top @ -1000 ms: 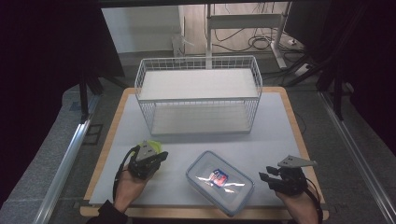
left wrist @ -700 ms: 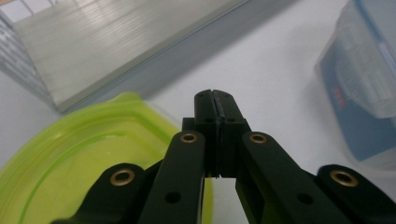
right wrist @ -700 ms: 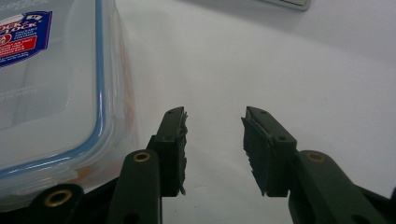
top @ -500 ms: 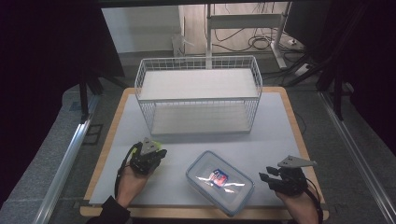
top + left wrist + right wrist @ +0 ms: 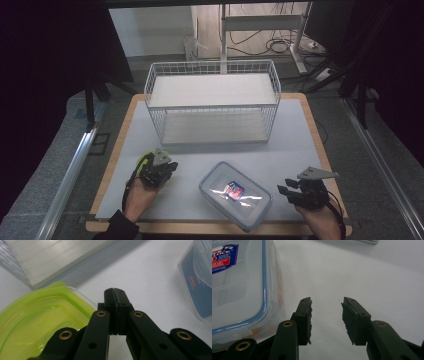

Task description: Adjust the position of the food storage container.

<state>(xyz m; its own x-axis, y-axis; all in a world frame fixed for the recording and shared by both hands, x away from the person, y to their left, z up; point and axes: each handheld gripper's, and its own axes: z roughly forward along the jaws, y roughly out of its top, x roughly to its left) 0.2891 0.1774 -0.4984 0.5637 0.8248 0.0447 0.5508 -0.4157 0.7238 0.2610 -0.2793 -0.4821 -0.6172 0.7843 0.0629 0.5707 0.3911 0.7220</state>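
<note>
A clear plastic food container (image 5: 235, 195) with a blue-rimmed lid and a red-and-blue label lies at the front middle of the table. My left gripper (image 5: 169, 167) rests to its left, jaws shut with nothing seen between them (image 5: 115, 293). It lies over and beside a yellow-green translucent container (image 5: 142, 160), whose rim (image 5: 37, 315) shows just left of the jaws. My right gripper (image 5: 283, 190) sits right of the clear container, open and holding nothing (image 5: 325, 313). The container's corner (image 5: 239, 285) is close to its left jaw.
A white wire basket rack (image 5: 212, 100) with a shelf board stands across the back of the pale mat (image 5: 300, 140). Its lower edge (image 5: 57, 262) is near my left gripper. Wooden table edges frame the mat; cables and a stand lie on the floor beyond.
My left gripper has shifted slightly away from the person and turned, now covering more of the yellow-green container. The right gripper and clear container have stayed put.
</note>
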